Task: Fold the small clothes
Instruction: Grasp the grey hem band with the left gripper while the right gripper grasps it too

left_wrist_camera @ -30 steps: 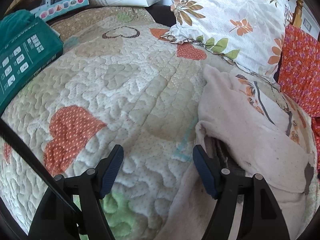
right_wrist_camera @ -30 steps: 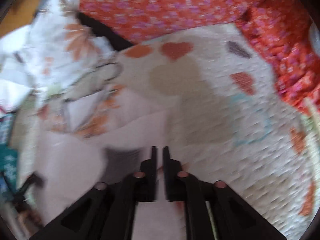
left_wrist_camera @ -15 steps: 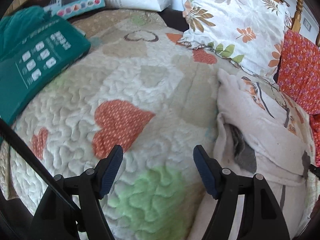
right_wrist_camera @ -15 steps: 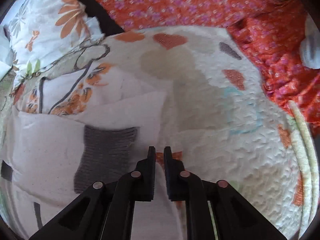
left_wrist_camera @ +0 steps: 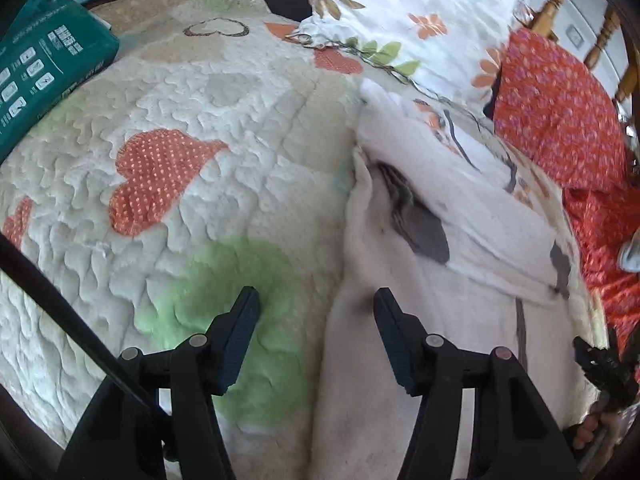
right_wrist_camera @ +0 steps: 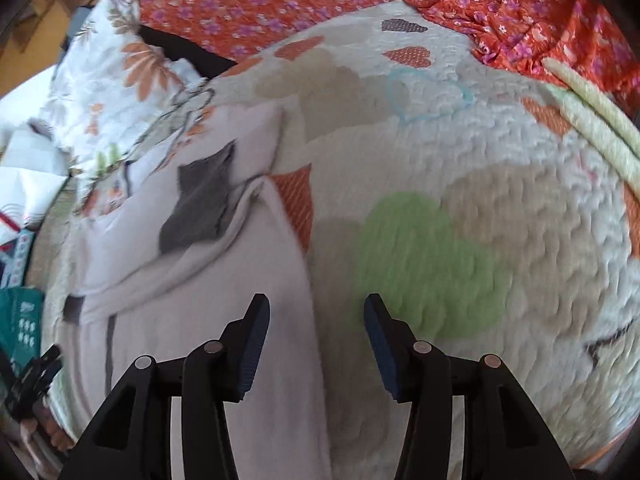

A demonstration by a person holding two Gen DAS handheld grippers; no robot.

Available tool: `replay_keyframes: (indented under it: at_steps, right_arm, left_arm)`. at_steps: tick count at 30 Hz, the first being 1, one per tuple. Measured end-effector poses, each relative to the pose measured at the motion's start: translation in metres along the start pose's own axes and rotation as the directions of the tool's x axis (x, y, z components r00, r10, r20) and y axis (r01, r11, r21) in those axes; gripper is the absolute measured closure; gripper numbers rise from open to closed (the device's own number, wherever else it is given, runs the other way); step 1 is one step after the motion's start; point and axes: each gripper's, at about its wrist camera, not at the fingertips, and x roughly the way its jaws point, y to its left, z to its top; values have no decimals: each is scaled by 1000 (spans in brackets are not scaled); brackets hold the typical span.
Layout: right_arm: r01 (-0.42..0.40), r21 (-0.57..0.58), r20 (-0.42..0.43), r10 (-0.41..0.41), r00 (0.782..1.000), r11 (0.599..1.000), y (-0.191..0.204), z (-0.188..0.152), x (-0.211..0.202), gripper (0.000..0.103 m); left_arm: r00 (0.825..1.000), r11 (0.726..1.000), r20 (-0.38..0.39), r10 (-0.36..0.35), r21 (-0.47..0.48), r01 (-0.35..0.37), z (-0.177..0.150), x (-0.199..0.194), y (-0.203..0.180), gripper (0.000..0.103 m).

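Left wrist view first: the left tongs (left_wrist_camera: 316, 324) sit at the bottom of the frame with the jaws apart and nothing between the pads — they've just narrowed a bit, and they now straddle the left edge of the pale garment (left_wrist_camera: 400, 360), where half a second ago they hung over bare quilt (left_wrist_camera: 168, 80). So the view has slid toward the cloth. The garment fills the lower right of the frame, partly folded, with a grey patch (left_wrist_camera: 424, 228) showing under the top flap. Floral pillow (left_wrist_camera: 404, 16) upper centre, orange flowered fabric (left_wrist_camera: 556, 120) upper right, teal package (left_wrist_camera: 44, 68) upper left, and the other tool's tip pokes in at the lower right edge. Right wrist view: the right tongs (right_wrist_camera: 316, 320) were pinched nearly closed a moment ago and have just opened — jaws now apart, empty, straddling the garment's right edge (right_wrist_camera: 280, 280) with the green heart patch (right_wrist_camera: 420, 264) just right of it. The garment runs from the bottom centre up toward the left, same grey patch (right_wrist_camera: 200, 200) showing mid-left. My read: the right side just let go of a fold and both tools are lining up on opposite edges near the bottom hem, probably for the next fold. It's not finished, and the cloth still looks rumpled near the flap.
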Motion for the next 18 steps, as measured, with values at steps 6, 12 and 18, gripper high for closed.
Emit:
replay_keyframes:
  at_steps: [6, 12, 18]
  right_arm:
    - [-233, 113, -25, 237, 971, 966, -7, -26, -1, 48]
    - [-370, 255, -17, 387, 922, 893, -26, -44, 1, 49]
    - [-456, 332, -25, 491, 871, 826, -36, -60, 1, 49]
  left_arm:
    - [998, 998, -12, -65, -6, 65, -24, -10, -5, 45]
    - [990, 987, -32, -139, -81, 136, -49, -21, 2, 50]
    - [959, 939, -68, -276, -230, 254, -78, -27, 15, 64]
